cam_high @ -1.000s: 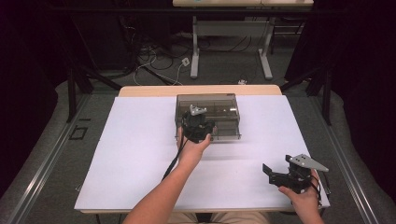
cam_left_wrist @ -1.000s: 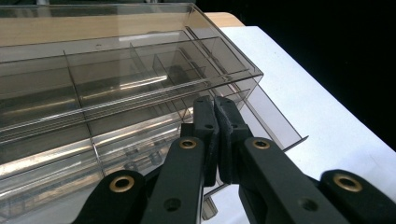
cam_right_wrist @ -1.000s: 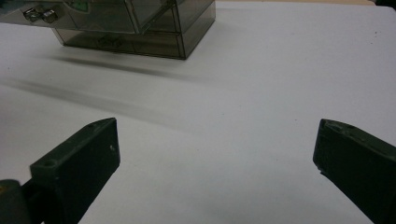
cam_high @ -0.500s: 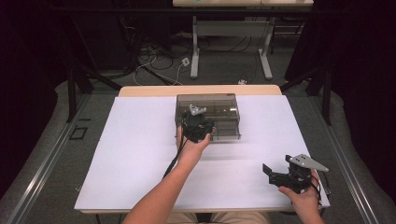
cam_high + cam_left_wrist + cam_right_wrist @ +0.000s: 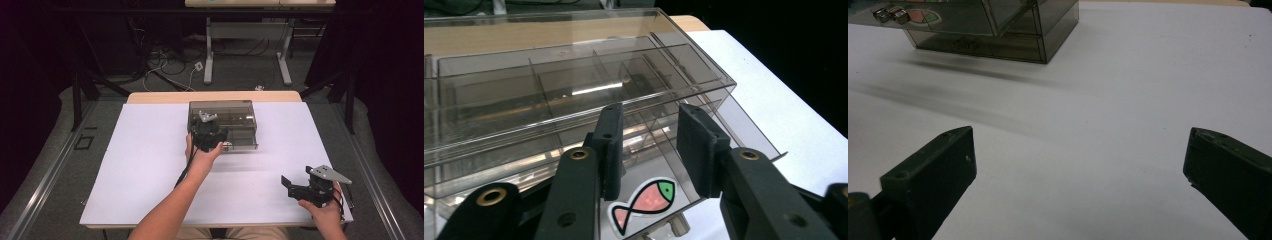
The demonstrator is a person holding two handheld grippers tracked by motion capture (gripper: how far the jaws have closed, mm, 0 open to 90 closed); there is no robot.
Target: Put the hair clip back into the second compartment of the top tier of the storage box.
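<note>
Jaws on my left gripper [image 5: 646, 145] stand partly spread, nothing between the pads, poised right at the front of the smoked clear plastic organiser box with drawers [image 5: 223, 123]. That box sits at the far middle of the white table top [image 5: 150, 165], near the back edge. Its lower drawer looks pulled out a bit, and the fish sticker in pink and green [image 5: 644, 201] on its front sits just below my pads, with a small metal knob [image 5: 678, 226] underneath.

Right gripper [image 5: 292, 186] is parked at the near right corner, jaws wide apart, empty, well away from the box.

Risks as I judge them:
- Pads close on the thin drawer lip instead of the knob; slick plastic, likely slip.
- Box is light and unbraced. Any push or pull on the drawer could drag the whole unit across the table, since the right gripper isn't steadying it.
- Off-axis force could jam the drawer in its rails.
</note>
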